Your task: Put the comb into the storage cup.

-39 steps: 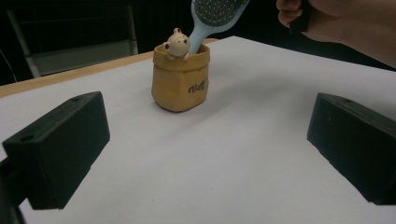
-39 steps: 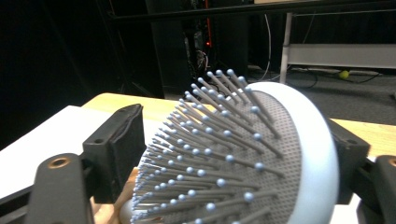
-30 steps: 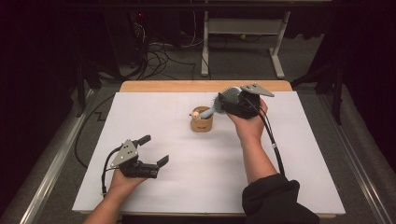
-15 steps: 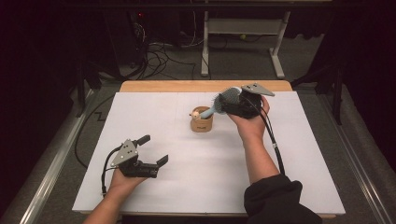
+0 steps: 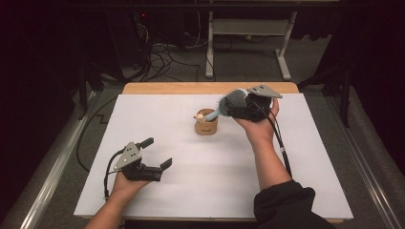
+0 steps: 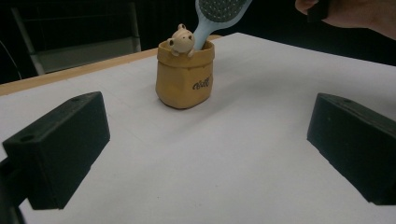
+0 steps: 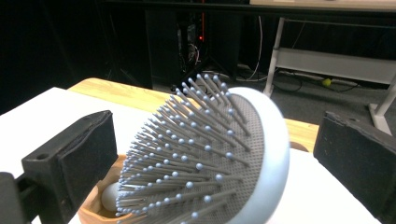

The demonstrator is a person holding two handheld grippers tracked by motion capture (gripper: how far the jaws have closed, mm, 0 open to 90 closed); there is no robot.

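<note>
Here, at the near left of the white table (image 5: 157,124), the left gripper (image 5: 159,153) rests low in the person's hand with its jaws spread wide and nothing between them; in the left gripper view the two black jaws stand well apart over bare white surface, facing the cup. Toward the middle of the table stands a small tan cup (image 5: 206,124) shaped like a folded paper bag, upright, with a little bear figure (image 6: 181,39) peeking over its rim and dark lettering on its side. A light blue hairbrush (image 5: 228,102) has its handle down inside the cup and leans to the right, its bristled head up and out past the rim. Just right of the cup, the right gripper (image 5: 237,106) is held up at the brush head; its jaws have just been opening and now stand released, one on each side of the head without pressing on it, as the right gripper view shows with gaps on both sides of the bristles. The person's dark sleeve (image 5: 286,207) lies at the near right edge
</note>
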